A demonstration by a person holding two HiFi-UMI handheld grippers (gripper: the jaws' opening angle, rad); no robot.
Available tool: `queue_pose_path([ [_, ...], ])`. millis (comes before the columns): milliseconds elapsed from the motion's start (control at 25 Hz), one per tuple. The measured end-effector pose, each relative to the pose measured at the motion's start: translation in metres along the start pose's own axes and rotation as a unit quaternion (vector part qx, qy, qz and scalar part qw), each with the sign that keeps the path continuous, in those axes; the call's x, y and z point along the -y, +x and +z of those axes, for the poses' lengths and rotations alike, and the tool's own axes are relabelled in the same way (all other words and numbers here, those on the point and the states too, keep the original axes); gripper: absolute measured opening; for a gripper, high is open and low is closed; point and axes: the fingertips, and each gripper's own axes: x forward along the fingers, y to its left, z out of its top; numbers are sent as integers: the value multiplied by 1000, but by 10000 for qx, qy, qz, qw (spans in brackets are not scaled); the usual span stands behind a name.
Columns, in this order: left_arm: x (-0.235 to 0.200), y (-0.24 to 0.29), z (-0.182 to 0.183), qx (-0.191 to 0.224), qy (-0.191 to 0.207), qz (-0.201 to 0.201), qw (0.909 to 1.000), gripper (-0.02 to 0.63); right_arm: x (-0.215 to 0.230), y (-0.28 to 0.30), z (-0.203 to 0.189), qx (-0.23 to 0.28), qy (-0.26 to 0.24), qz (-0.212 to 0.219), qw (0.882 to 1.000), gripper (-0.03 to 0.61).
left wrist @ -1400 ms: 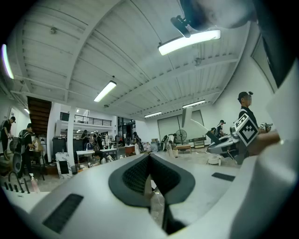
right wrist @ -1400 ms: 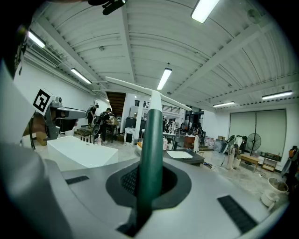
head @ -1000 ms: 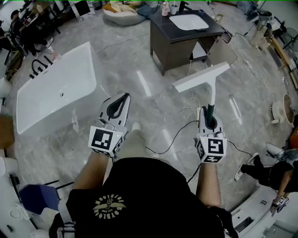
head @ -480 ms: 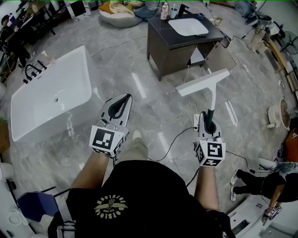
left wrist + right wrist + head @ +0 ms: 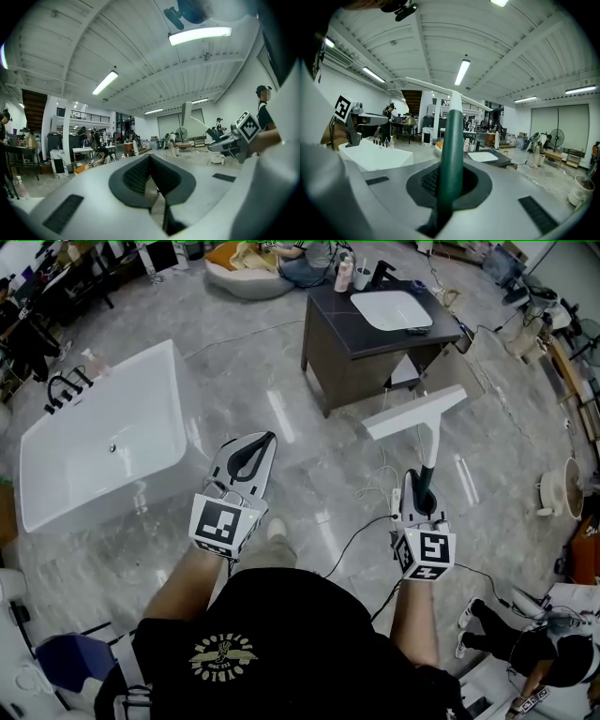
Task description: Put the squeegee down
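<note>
squeegee [image 5: 417, 413] juts forward, clamped in the right hand-held gripper [image 5: 421, 495].

Head view, over the last second:

- The whole floor scene has slid down the frame. The bathtub [image 5: 103, 442] sits lower and reaches closer to the left edge.
- The vanity cabinet [image 5: 375, 362] also sits lower, and more of the room behind it shows along the top edge.
- The squeegee [image 5: 417, 411] blade rides slightly lower and further right in the frame.
- The left gripper [image 5: 258, 442] has shifted a little to the right.
- The right gripper [image 5: 423, 493] sits a little lower.
- The person's shoe [image 5: 276, 528] appears lower, closer to the torso.
- The bucket [image 5: 562, 488] at the right edge has dropped in the frame.
- The bystander [image 5: 525, 652] has gone from mid-right to the bottom right corner.
</note>
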Motion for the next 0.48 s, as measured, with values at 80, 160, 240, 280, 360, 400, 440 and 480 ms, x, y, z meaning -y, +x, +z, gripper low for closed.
queue_pose_path([
  [80, -12, 7, 0, -8, 12, -20, 10000, 23, -3, 15, 6, 1, 3, 29, 10000, 28],
  [160, -25, 14, -1, -13, 19, -46, 10000, 23, -7, 29, 14, 2, 2, 52, 10000, 28],
  [240, -40, 23, -2, -11, 23, -52, 10000, 23, -10, 44, 20, 6, 33, 69, 10000, 28],
  [280, -48, 27, -1, 1, 20, -50, 10000, 23, -11, 51, 23, 6, 31, 69, 10000, 28],
  [360, -64, 35, 1, 38, 11, -47, 10000, 23, -15, 65, 31, 17, 2, 63, 10000, 28],
  [400, -70, 39, 2, 51, 5, -57, 10000, 23, -18, 70, 35, 32, -9, 61, 10000, 28],
  [440, -75, 41, 2, 62, -2, -78, 10000, 23, -21, 75, 38, 50, -10, 60, 10000, 28],
  [480, -80, 43, 2, 76, -7, -106, 9999, 23, -23, 78, 41, 66, -9, 55, 10000, 28],
])
